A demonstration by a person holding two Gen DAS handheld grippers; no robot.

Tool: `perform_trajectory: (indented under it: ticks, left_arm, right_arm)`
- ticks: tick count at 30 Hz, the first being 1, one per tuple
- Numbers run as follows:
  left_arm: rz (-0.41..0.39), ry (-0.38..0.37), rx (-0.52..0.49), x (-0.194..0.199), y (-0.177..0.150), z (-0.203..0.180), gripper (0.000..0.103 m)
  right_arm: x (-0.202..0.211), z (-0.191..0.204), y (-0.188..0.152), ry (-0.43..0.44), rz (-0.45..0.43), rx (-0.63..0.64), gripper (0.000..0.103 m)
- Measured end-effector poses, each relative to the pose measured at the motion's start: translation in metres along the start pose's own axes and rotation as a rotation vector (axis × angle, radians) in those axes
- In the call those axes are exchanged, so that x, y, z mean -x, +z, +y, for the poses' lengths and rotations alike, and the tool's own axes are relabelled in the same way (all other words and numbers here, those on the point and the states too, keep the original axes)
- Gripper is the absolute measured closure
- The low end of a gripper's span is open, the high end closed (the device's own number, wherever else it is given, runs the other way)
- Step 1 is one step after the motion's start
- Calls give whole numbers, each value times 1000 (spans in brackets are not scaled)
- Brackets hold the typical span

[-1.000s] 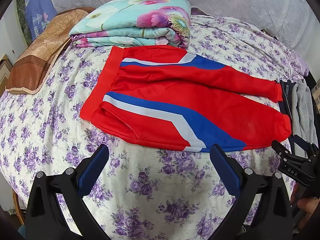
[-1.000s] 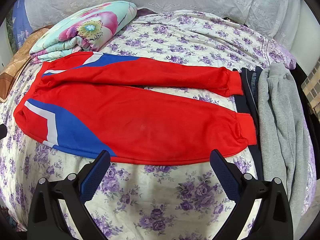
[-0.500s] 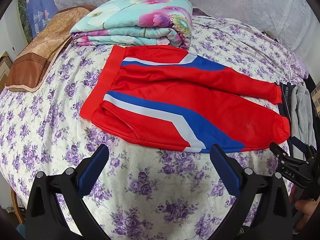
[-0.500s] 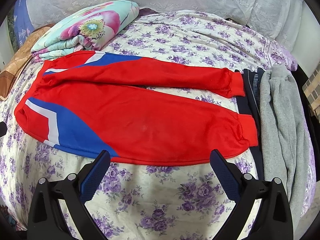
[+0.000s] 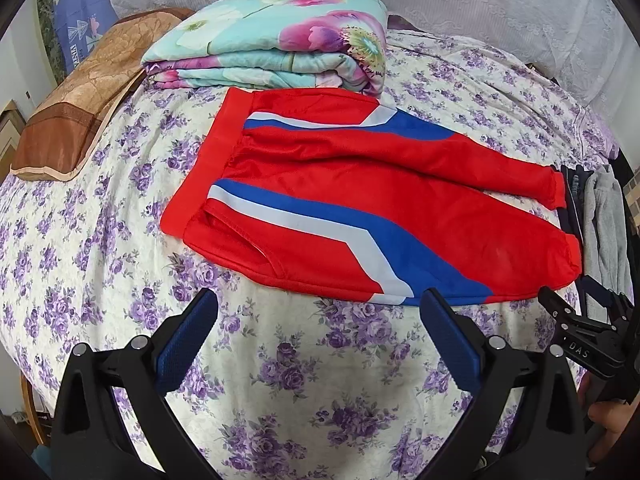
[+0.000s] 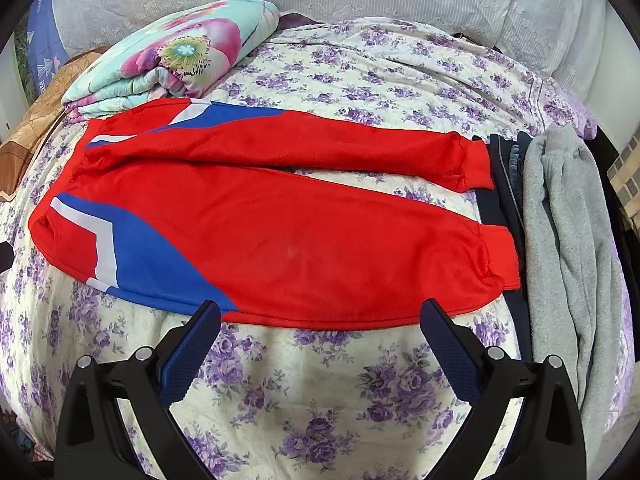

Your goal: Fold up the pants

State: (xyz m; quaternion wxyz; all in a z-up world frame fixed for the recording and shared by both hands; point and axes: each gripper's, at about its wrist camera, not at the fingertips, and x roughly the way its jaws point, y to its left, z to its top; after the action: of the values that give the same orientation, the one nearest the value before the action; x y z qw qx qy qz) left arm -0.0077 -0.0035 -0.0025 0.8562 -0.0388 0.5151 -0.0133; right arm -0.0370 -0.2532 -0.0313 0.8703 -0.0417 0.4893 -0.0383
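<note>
Red pants (image 5: 360, 200) with blue and white side stripes lie flat on the flowered bedspread, waistband at the left, both cuffs at the right. The right wrist view shows the same pants (image 6: 280, 216), the two legs spread slightly apart. My left gripper (image 5: 318, 312) is open just short of the near hem, around the striped hip area. My right gripper (image 6: 320, 320) is open too, its fingertips at the near edge of the nearer leg. Neither holds anything. The right gripper's black body (image 5: 588, 336) shows at the right edge of the left wrist view.
A folded floral quilt (image 5: 272, 44) lies just behind the waistband. A brown pillow (image 5: 80, 96) sits at the far left. Grey (image 6: 568, 240) and dark clothes (image 6: 504, 176) lie beside the cuffs at the right. Purple-flowered bedspread (image 6: 320, 392) fills the foreground.
Both grippers have crept slightly forward toward the pants' near edge. The pants have not moved, and both grippers stay open.
</note>
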Motion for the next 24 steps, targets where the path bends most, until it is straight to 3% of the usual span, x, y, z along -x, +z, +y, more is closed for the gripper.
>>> perform_trajectory:
  ticks: [13,17,19,21,23,24]
  left_arm:
    - [18,-25,15,-10,1,8,5]
    - [89,-110,138,-31,9,43,5]
    - [123,-108,209,-45,9,65,5]
    - [150,-93,261,-61,10,85,11]
    - [195,-113,287,-77,12,95,32]
    - [228,-134,307,-88,13,98,32]
  right_arm:
    - [-7,-2,-2,4,16,-4,3]
    - [-12,-5,-5,5,26,-13,3]
    - [-16,-8,-8,12,38,-26,3]
    - [-19,-11,-12,19,50,-39,3]
    - [-23,-17,-17,23,62,-56,3]
    - [-24,-19,-19,25,66,-65,3]
